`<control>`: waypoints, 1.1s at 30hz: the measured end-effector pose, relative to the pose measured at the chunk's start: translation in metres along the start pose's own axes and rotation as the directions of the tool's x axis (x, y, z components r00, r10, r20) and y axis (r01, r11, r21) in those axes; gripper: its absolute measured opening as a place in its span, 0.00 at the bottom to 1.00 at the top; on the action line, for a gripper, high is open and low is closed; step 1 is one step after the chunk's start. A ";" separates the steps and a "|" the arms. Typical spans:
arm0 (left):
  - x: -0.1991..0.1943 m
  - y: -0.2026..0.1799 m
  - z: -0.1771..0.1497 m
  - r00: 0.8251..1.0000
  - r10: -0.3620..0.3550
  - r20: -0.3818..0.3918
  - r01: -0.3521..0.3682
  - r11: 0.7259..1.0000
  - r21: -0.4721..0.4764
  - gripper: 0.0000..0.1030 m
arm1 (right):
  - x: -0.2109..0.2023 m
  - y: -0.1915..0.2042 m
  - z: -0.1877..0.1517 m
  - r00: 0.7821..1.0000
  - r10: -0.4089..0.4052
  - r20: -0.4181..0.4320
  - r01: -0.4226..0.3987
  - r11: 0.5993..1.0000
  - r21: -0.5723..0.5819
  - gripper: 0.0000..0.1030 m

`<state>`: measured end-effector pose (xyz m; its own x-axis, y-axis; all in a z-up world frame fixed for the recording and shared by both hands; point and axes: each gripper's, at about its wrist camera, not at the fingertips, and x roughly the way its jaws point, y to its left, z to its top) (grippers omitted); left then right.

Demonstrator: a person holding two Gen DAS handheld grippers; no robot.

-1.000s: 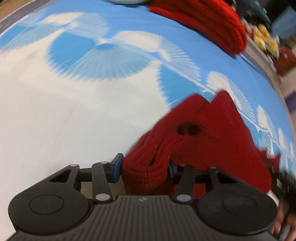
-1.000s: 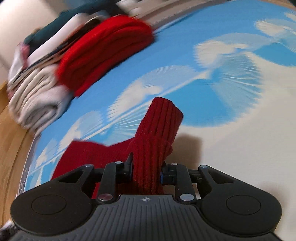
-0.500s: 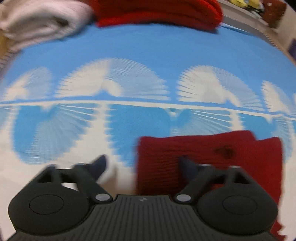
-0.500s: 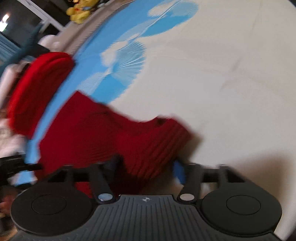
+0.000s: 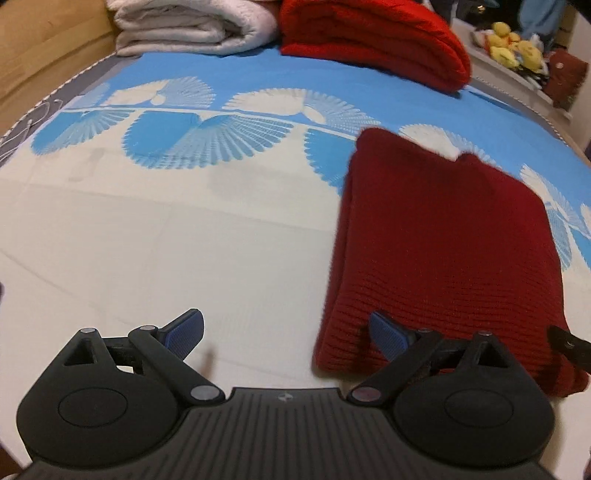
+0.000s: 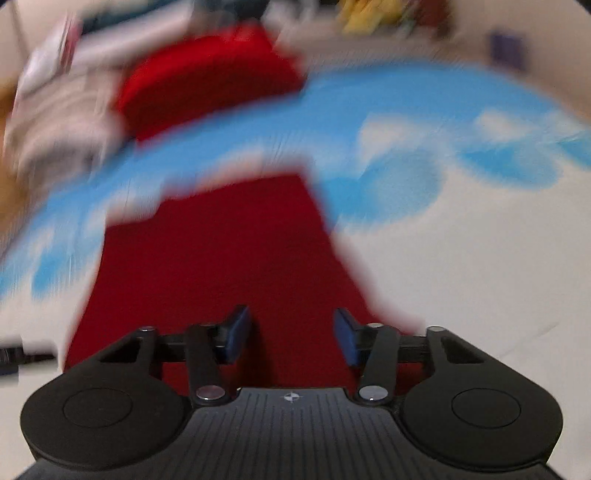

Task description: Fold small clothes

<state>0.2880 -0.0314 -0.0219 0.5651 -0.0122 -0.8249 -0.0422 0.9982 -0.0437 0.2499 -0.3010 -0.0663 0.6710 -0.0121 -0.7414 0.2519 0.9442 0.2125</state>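
Your left gripper [image 5: 288, 332] and right gripper [image 6: 291, 341] are both spread and empty; the folded dark red knit [image 5: 443, 243] lies flat, running lengthwise ahead, directly under the nearer right gripper.

Two red knitted garments show: one dark red folded piece [image 5: 447, 251] lying just ahead of the tongs, and one brighter red folded bundle [image 5: 373, 40] far beyond them. One white folded towel [image 5: 192, 26] sits beside that bundle, and several yellow plush toys [image 5: 511, 46], too small to count, lie far off right.
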 end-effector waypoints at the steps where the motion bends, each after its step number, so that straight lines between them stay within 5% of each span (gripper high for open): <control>1: 0.005 -0.003 -0.003 1.000 -0.016 0.004 0.016 1.000 0.012 0.95 | 0.005 0.001 -0.001 0.999 -0.019 0.031 0.019 1.000 -0.015 0.56; 6: 0.014 -0.015 0.001 0.998 -0.046 0.037 0.044 0.998 0.047 0.96 | -0.014 -0.015 0.011 1.000 0.030 0.002 -0.030 0.995 0.099 0.52; 10: 0.026 -0.024 -0.001 1.000 0.007 0.030 -0.010 0.994 0.110 1.00 | 0.000 -0.011 0.004 0.995 -0.098 -0.031 0.098 0.995 -0.021 0.53; 14: 0.022 -0.027 -0.001 0.999 0.008 0.050 -0.014 0.993 0.121 1.00 | 0.009 -0.018 0.007 0.994 -0.111 -0.022 0.112 0.992 0.051 0.53; 18: -0.004 -0.036 -0.009 0.994 -0.029 0.108 0.005 0.977 0.215 1.00 | -0.023 -0.023 0.012 0.994 -0.088 0.059 0.081 0.991 0.104 0.54; 21: -0.030 -0.039 -0.023 0.986 -0.071 0.149 0.028 0.961 0.276 1.00 | -0.061 -0.012 0.008 0.984 -0.067 0.166 0.058 0.996 0.061 0.69; 27: -0.082 -0.029 -0.070 0.984 -0.106 0.146 0.068 0.968 0.243 1.00 | -0.128 0.003 -0.053 0.952 -0.060 0.301 0.079 0.995 -0.053 0.88; 33: -0.105 0.001 -0.160 0.993 -0.077 0.091 0.049 0.960 0.277 1.00 | -0.161 0.003 -0.133 0.969 -0.035 0.244 0.077 0.983 -0.164 0.93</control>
<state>0.0970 -0.0386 -0.0252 0.6394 -0.0838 -0.7643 0.2152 0.9738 0.0733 0.0500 -0.2530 -0.0308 0.8116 -0.1252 -0.5707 0.1848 0.9816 0.0475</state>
